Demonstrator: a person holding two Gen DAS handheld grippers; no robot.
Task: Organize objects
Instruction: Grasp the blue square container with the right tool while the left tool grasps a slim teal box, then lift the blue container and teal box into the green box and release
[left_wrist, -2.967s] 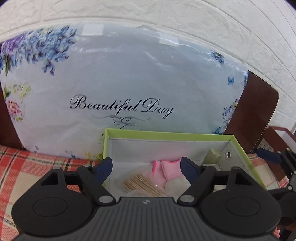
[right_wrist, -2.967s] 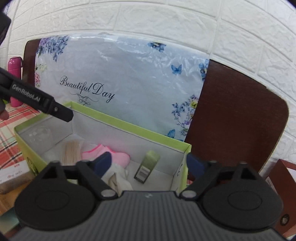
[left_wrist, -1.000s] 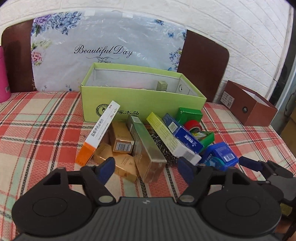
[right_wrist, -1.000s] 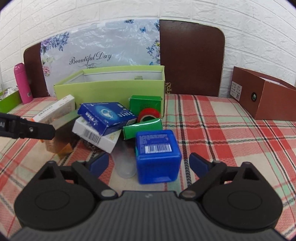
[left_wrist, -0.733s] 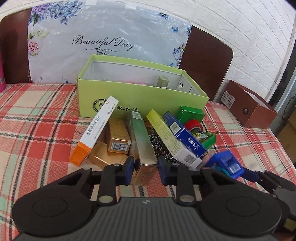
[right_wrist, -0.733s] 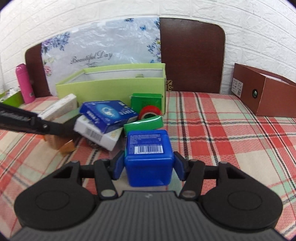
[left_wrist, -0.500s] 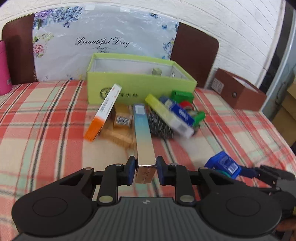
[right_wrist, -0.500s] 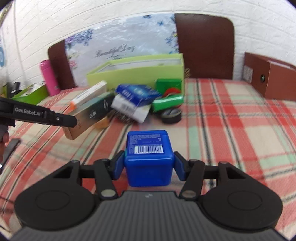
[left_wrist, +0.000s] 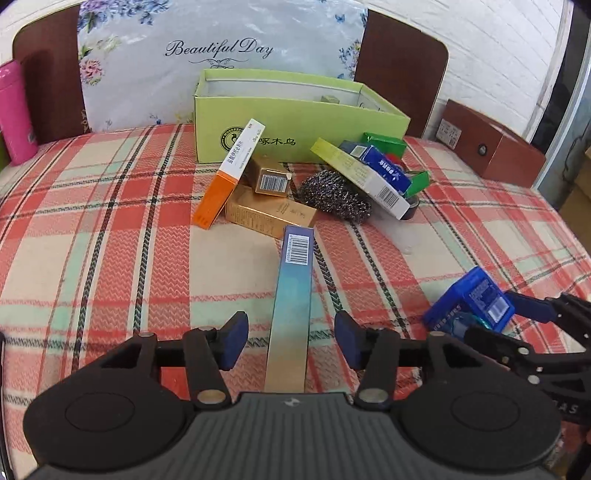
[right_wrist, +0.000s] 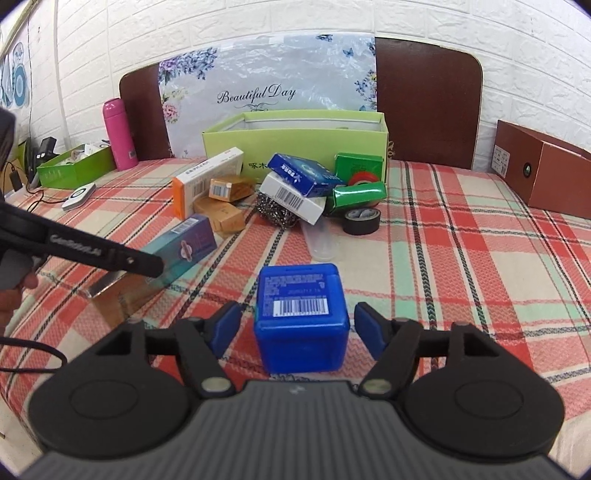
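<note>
Both tools have just let go of what they carried. The left gripper (left_wrist: 290, 341) has been opening its jaws; the long blue-to-gold cardboard box (left_wrist: 293, 291) lies between them, pads apart from it. The right gripper (right_wrist: 297, 330) has been opening too, around the square blue plastic box (right_wrist: 301, 315), not touching. Both boxes rest on the plaid tablecloth (left_wrist: 110, 258), well apart from the pile beside the green cardboard box (left_wrist: 291, 122). Next, I think, each hand backs straight away; there is free cloth near the front edge

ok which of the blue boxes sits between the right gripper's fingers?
The squat blue cube box, barcode up, sitting between the open right gripper. The flatter blue box lies on top of the pile by the green box.
</note>
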